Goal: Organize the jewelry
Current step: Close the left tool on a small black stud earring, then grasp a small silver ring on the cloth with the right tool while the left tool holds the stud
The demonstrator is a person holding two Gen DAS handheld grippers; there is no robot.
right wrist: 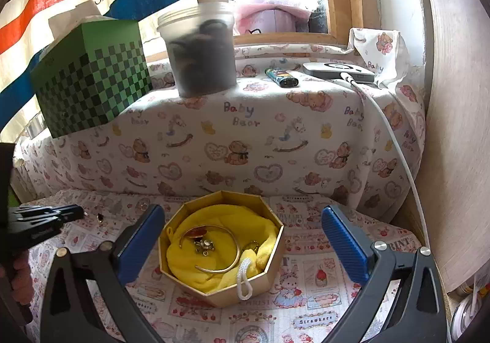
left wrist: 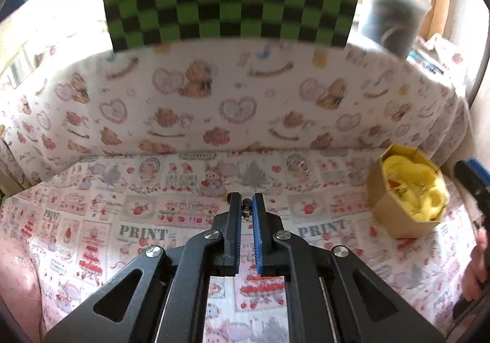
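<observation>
Left tongs [left wrist: 245,205] pinch a tiny charm [left wrist: 245,204]; right tongs [right wrist: 242,239] gape around the box [right wrist: 269,278] (carry level, release low over the cloth [right wrist: 214,281]).

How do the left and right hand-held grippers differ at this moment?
The left hand-held gripper is shut, pinching a small dark jewelry piece at its tips; the right hand-held gripper stands wide open and holds nothing. The left one is off to the side of the gold octagonal box, over the printed cloth; the right one straddles the box without touching it. Both have black frames with ribbed blue pads.
</observation>
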